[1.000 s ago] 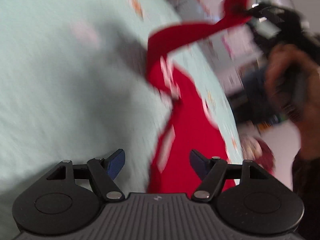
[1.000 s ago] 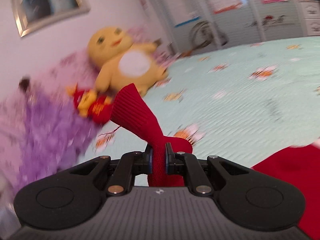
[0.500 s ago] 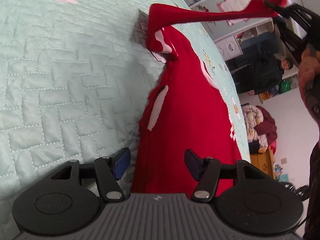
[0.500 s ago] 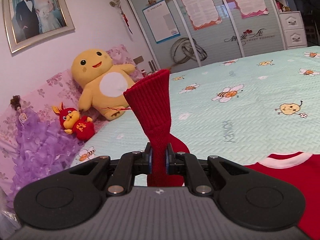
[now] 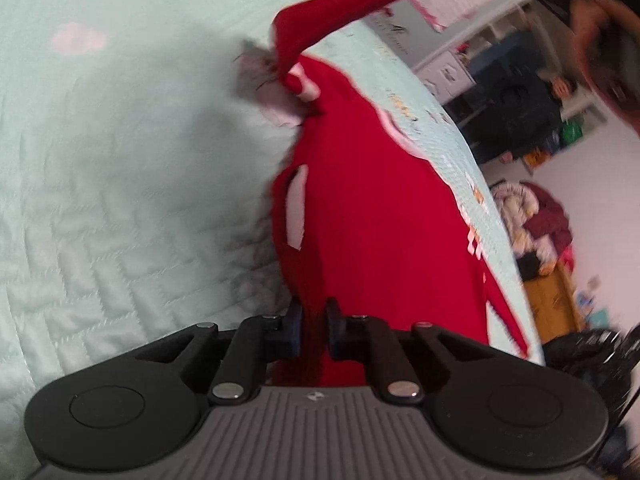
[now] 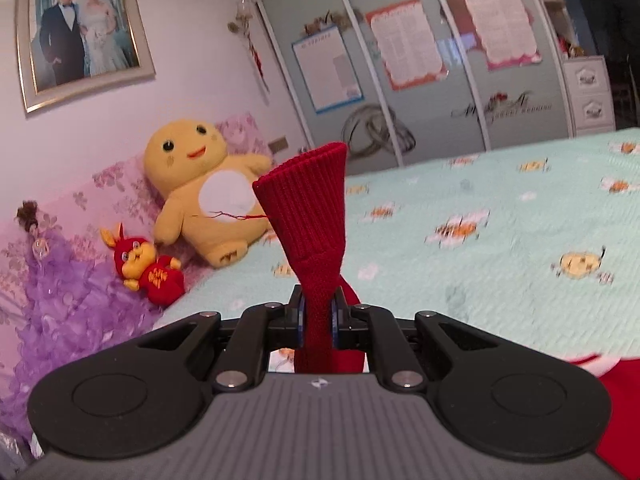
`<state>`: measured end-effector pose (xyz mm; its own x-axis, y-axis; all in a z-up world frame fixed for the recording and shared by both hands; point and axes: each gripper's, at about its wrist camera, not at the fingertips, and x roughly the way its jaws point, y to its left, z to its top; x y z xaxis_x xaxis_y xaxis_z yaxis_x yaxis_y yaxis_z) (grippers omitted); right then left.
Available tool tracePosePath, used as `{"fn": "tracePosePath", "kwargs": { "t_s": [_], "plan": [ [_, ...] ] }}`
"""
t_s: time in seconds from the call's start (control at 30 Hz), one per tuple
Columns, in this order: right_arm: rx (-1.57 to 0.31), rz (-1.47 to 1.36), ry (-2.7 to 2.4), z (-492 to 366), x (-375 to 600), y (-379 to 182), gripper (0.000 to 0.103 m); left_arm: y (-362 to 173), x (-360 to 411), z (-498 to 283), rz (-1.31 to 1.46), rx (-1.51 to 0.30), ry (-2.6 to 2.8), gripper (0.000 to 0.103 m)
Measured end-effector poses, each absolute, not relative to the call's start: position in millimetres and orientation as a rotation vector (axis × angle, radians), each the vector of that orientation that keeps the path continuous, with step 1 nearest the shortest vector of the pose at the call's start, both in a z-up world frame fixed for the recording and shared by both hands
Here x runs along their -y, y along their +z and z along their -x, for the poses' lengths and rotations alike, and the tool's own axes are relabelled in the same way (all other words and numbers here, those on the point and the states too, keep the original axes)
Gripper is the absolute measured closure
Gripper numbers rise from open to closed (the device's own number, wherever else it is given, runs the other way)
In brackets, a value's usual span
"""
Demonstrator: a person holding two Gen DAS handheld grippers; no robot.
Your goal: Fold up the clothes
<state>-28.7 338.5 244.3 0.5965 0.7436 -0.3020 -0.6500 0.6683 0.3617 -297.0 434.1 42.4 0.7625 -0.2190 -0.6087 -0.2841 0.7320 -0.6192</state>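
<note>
While left gripper (image 5: 311, 322) pinches red sweater (image 5: 380, 216) hem, right gripper (image 6: 318, 320) clamps raised sleeve cuff (image 6: 308, 192); sleeve best kept taut, laid square across body.

I'm seeing the sweater (image 5: 372, 216) lying on the bed (image 5: 120, 152), w/ one sleeve (image 5: 360, 4) lifting up and away twd the far right. My left hand-held gripper (image 5: 311, 330) is sitting at the near hem, cloth btwn its fingers. My right hand-held gripper (image 6: 318, 326) is sitting around the sleeve's cuff (image 6: 312, 216), which is sticking up in front of it. Behind the cuff, at the head of the bed, a big plush toy (image 6: 208, 196) is leaning on the pillows; a small plush (image 6: 146, 272) is sitting just left of it, a doll (image 6: 36, 248) further left. A framed photo (image 6: 82, 28) is hanging above them; wardrobe doors (image 6: 400, 72) are standing to the right.
</note>
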Motion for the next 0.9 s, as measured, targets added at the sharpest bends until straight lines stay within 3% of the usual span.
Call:
{"fn": "tracePosePath", "kwargs": {
  "t_s": [0.17,0.4,0.6,0.83,0.9],
  "plan": [
    [-0.397,-0.251,0.800,18.3,-312.2,265.1,0.092,73.8,-394.7,292.7,0.515,-0.681,0.057,0.094],
    [-0.300,-0.375,0.721,-6.7,-184.2,277.1,0.092,93.4,-316.5,266.1,0.187,-0.712,0.007,0.094],
    [-0.344,-0.487,0.539,-42.5,-58.4,216.6,0.092,66.4,-254.8,226.2,-0.047,-0.854,-0.065,0.093],
    [-0.533,-0.567,0.365,-82.2,26.7,100.6,0.092,43.0,-242.0,203.3,-0.116,-0.951,-0.037,0.093],
    [-0.531,-0.583,0.364,-82.5,32.7,94.5,0.092,45.1,-246.8,199.5,-0.077,-0.966,-0.037,0.093]
  ]
}}
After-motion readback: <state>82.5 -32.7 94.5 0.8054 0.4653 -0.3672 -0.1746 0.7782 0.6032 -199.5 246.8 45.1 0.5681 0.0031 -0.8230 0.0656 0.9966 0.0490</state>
